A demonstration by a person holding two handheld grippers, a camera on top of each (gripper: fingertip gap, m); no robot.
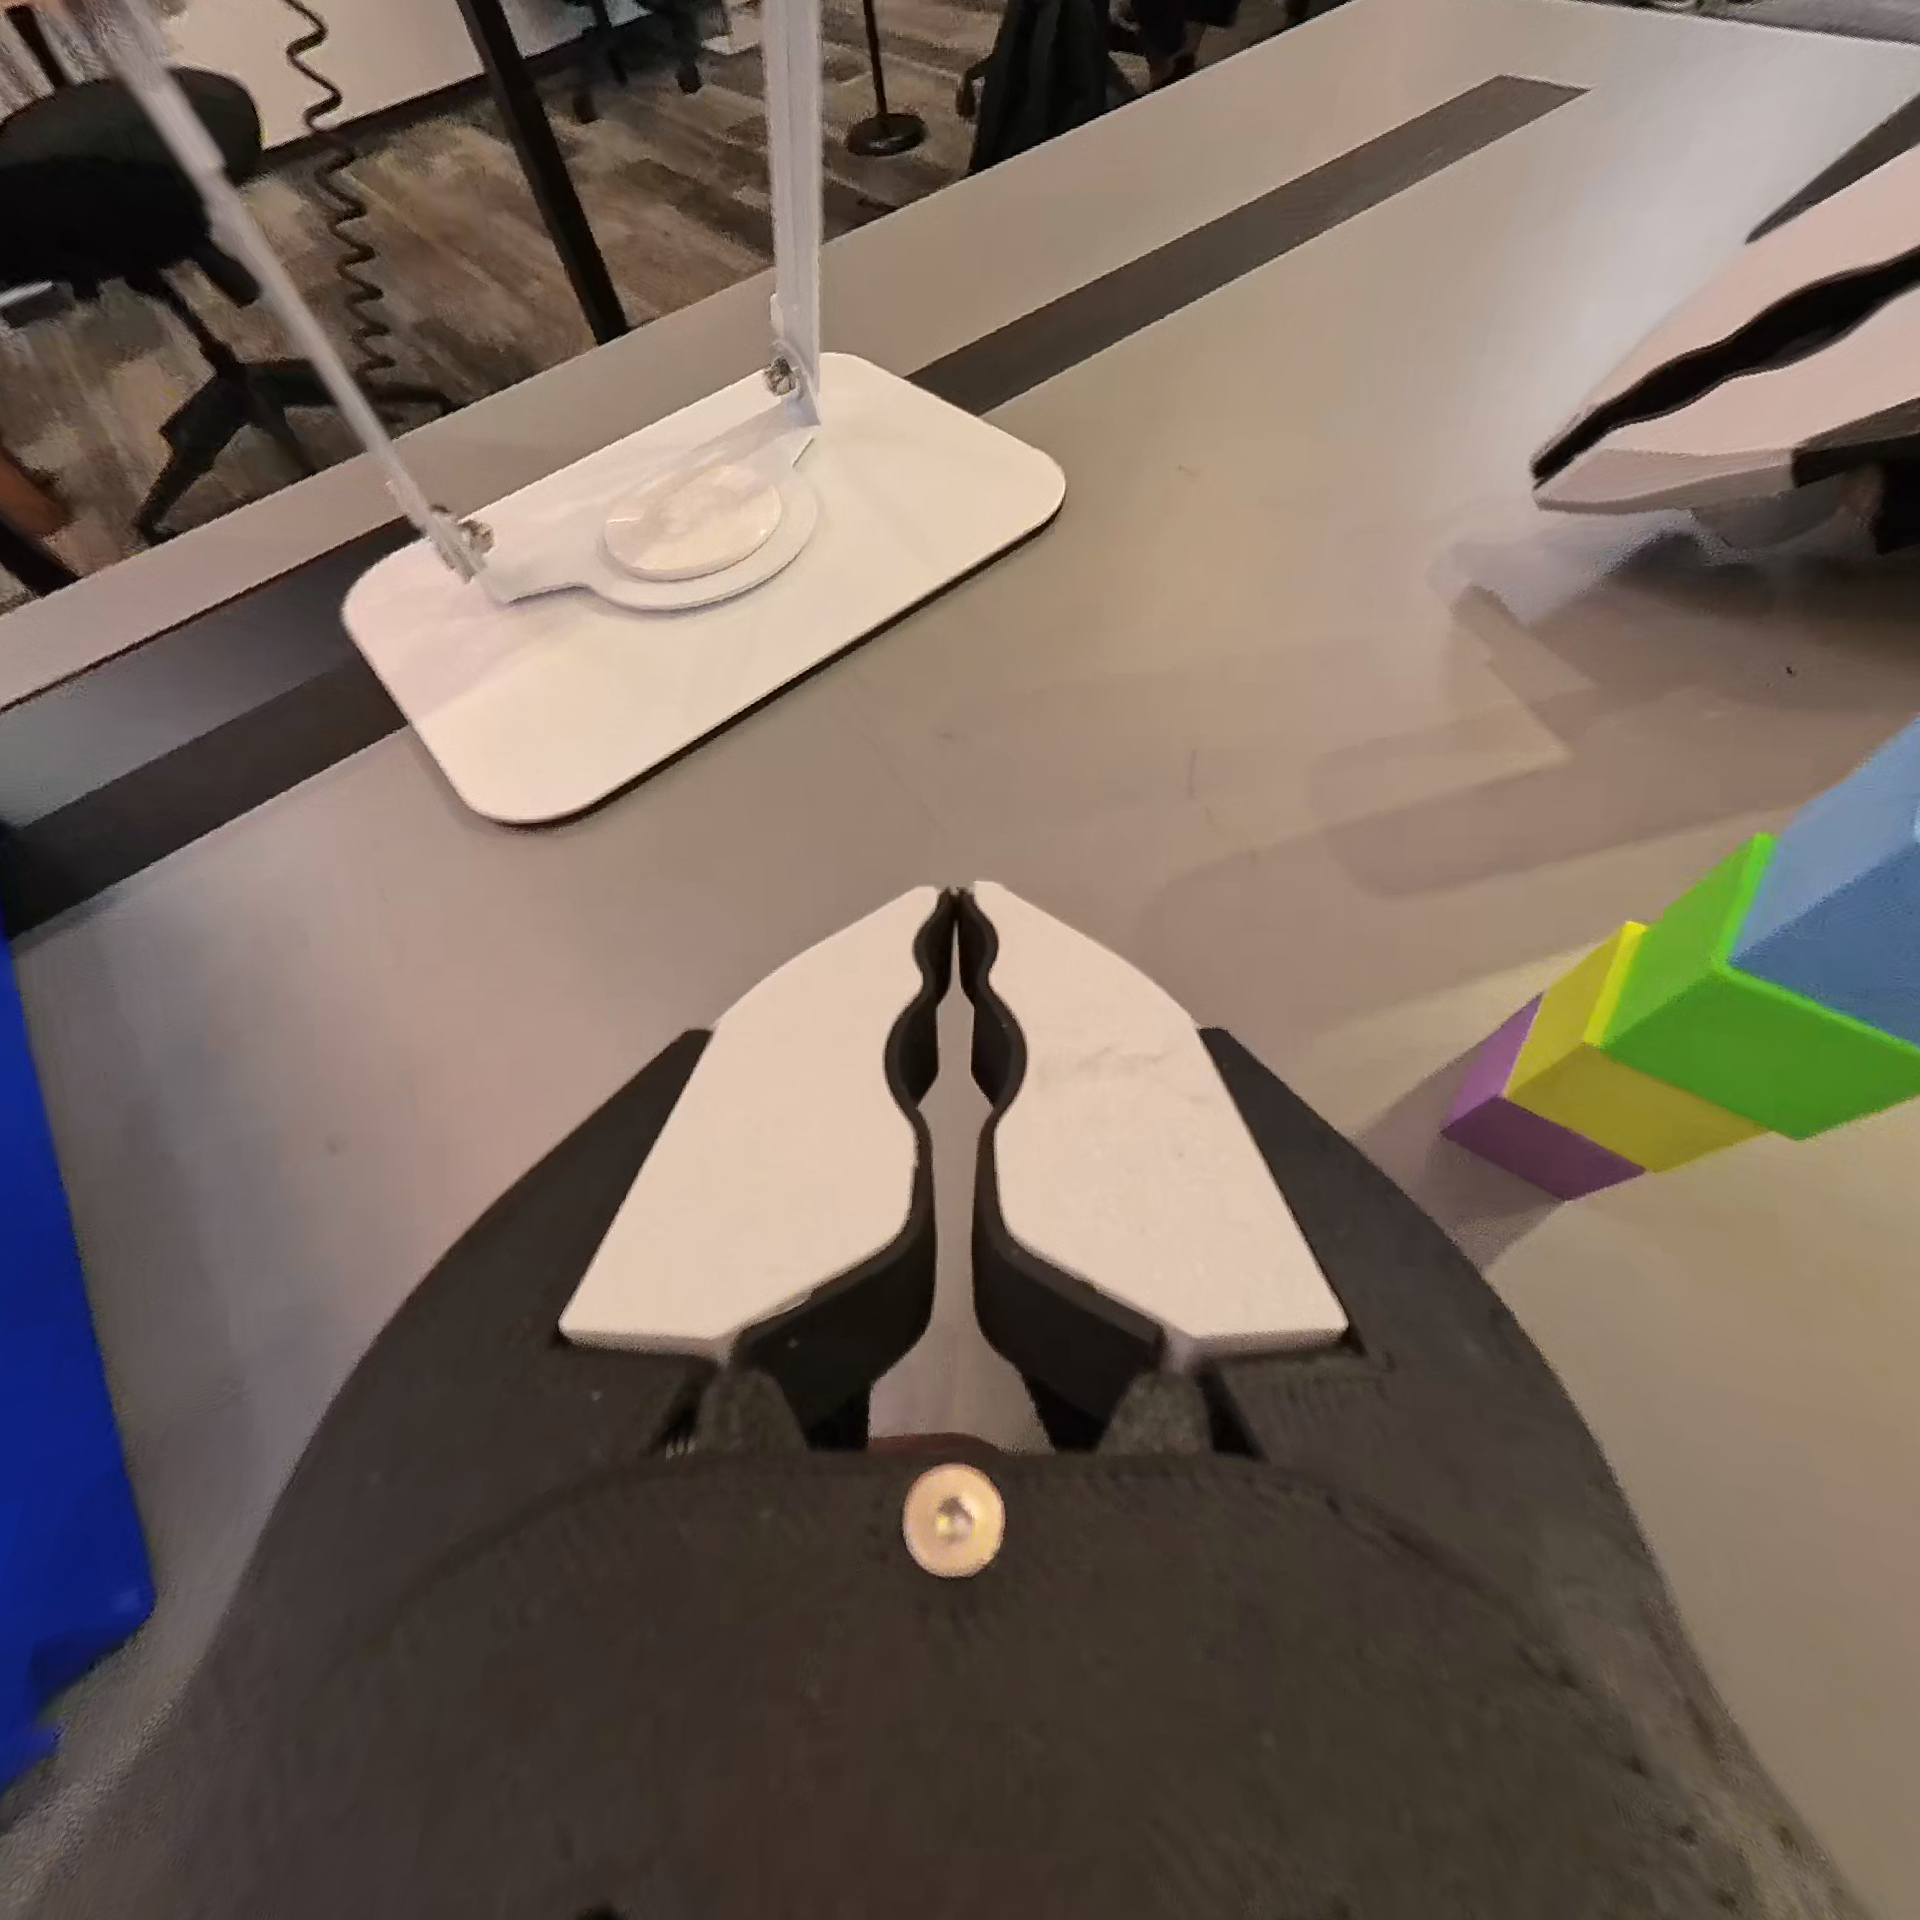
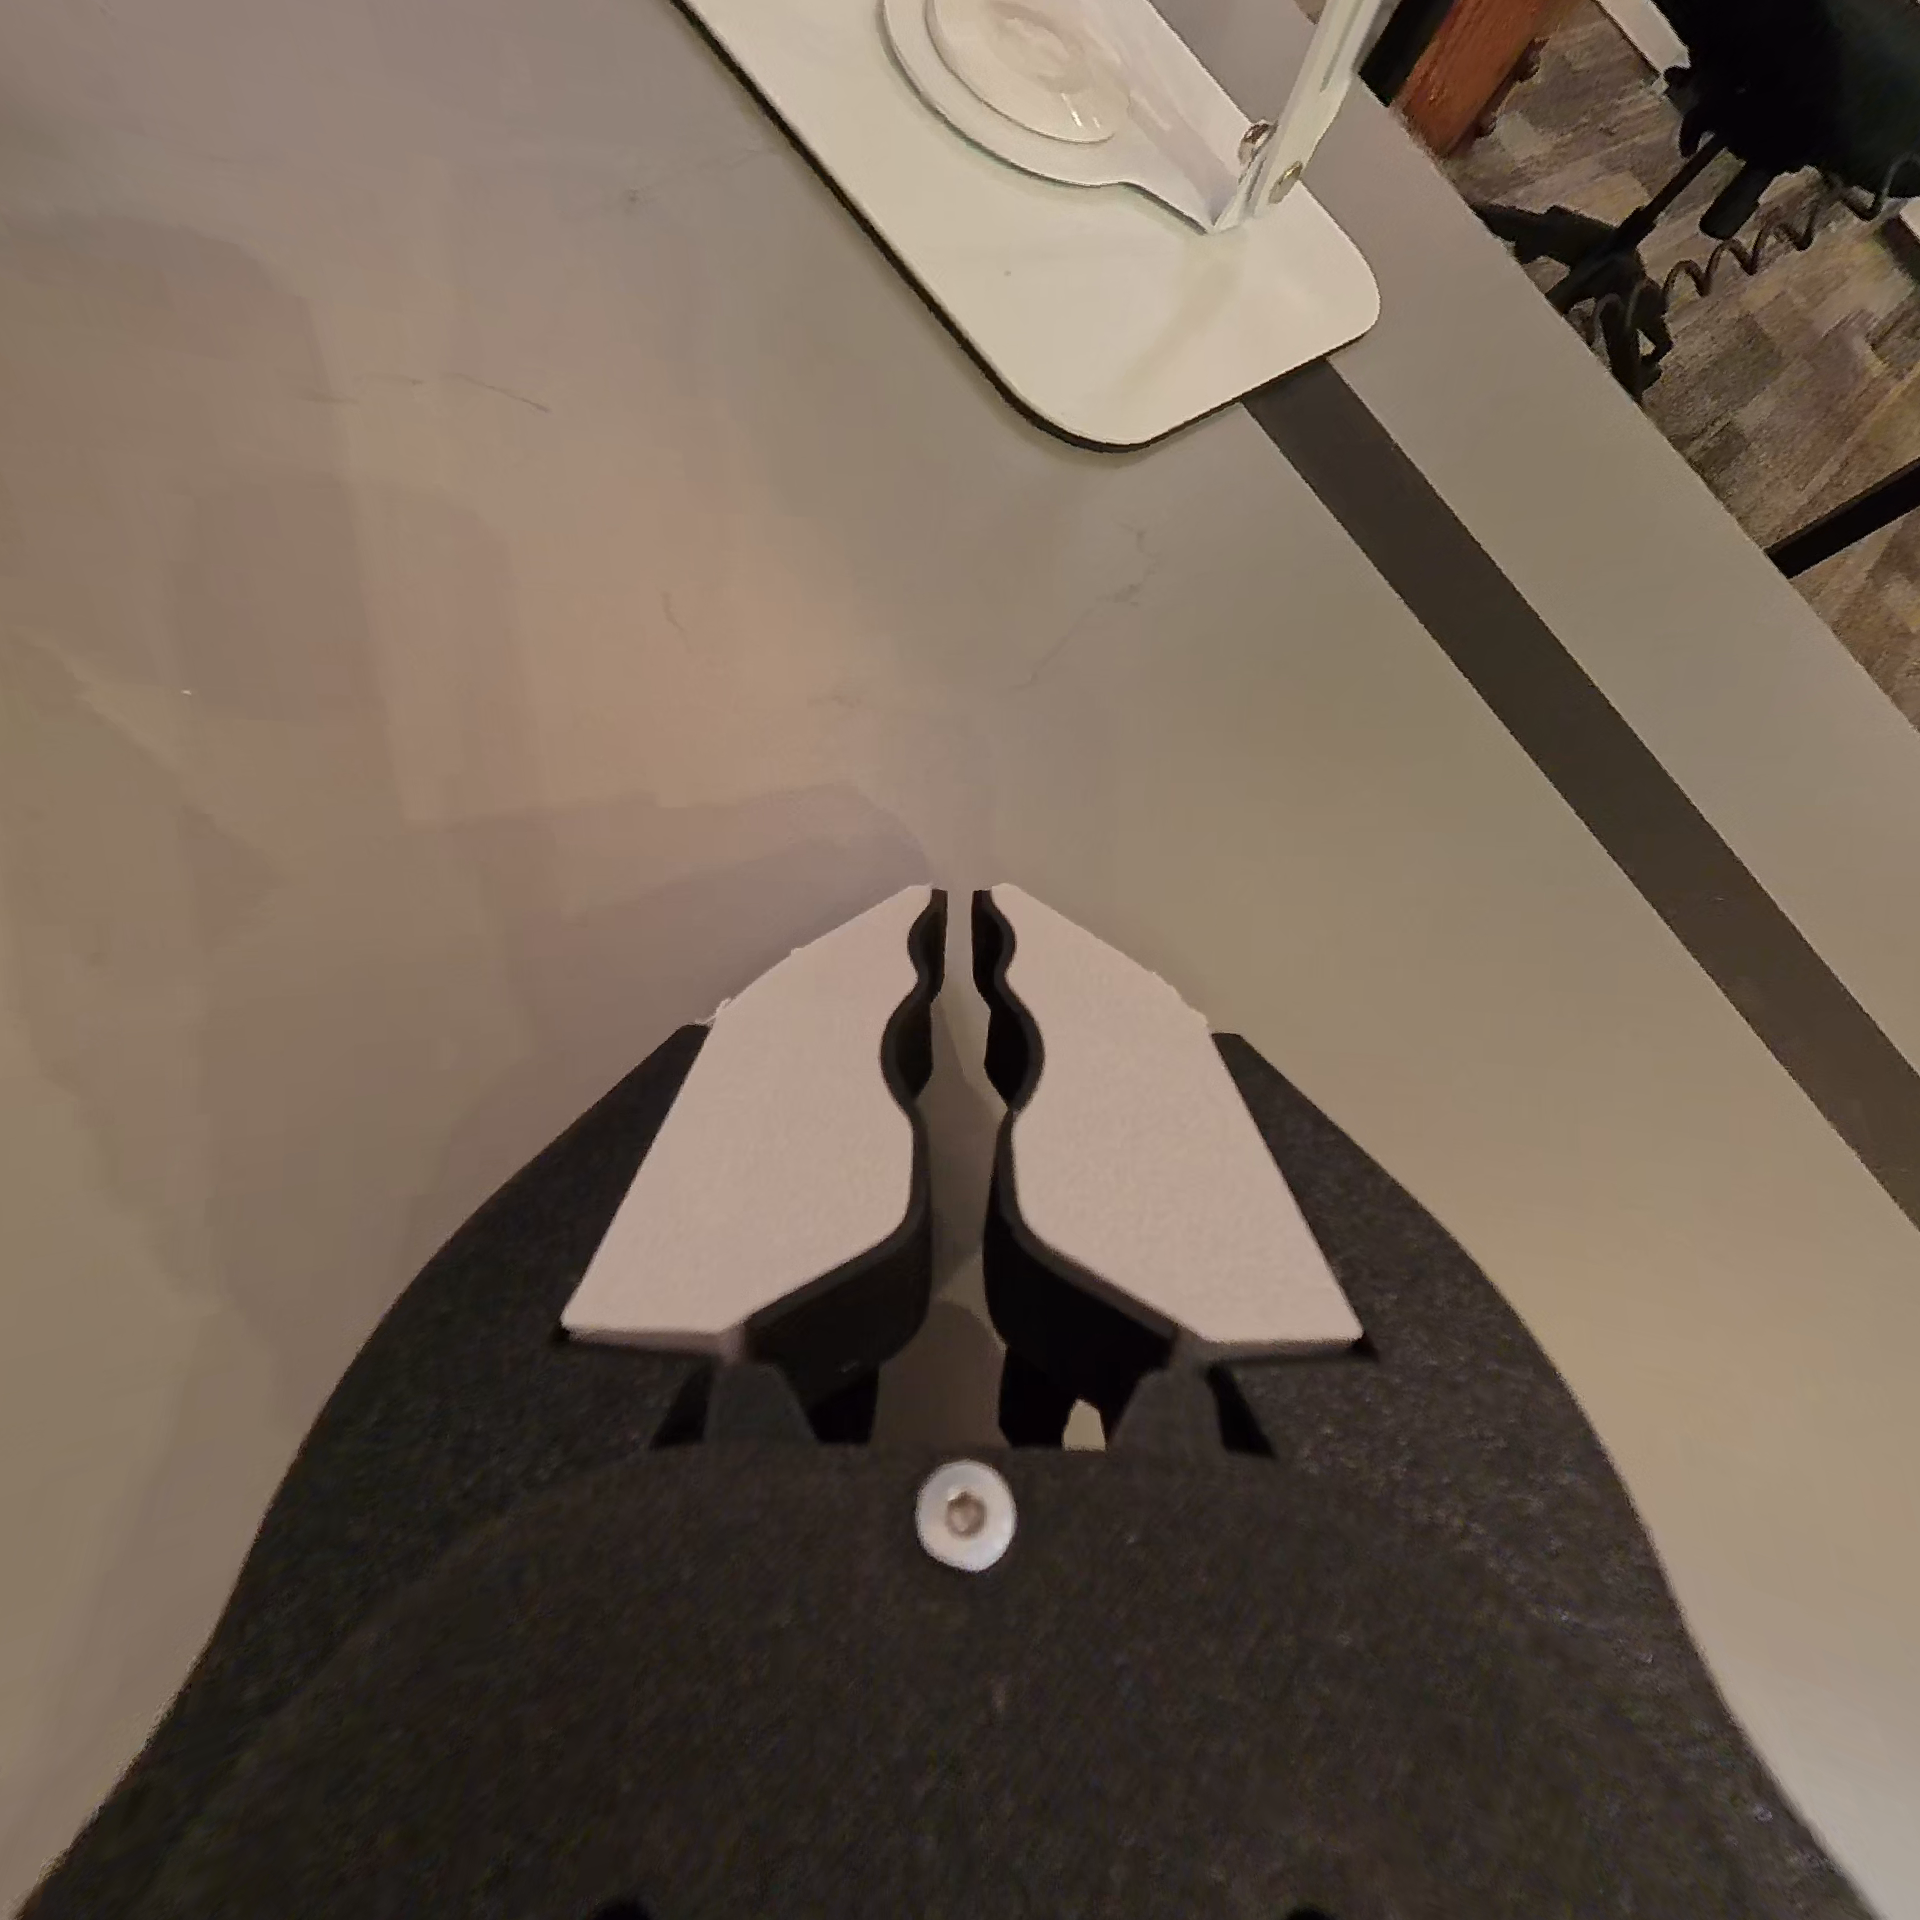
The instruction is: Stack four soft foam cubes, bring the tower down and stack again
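In the left wrist view, four foam cubes stand stacked at the right edge: purple (image 1: 1538, 1138) at the bottom, then yellow (image 1: 1631, 1091), green (image 1: 1766, 1039) and blue (image 1: 1839, 894) on top, slightly staggered. My left gripper (image 1: 956, 896) is shut with its tips touching and nothing between them, above the grey table (image 1: 1039, 727), left of the stack. My right gripper (image 2: 960, 894) has a narrow slit between its pads and holds nothing. It also shows in the left wrist view (image 1: 1548, 480), beyond the stack. No cube shows in the right wrist view.
A white lamp base (image 1: 707, 582) with thin arms stands at the table's far side, also in the right wrist view (image 2: 1091, 260). A dark strip (image 2: 1558, 644) runs along the table near its edge. A blue object (image 1: 52, 1351) stands at the left. Office chairs stand on the floor beyond. The tips of one gripper are about 25 cm away from the tips of the other.
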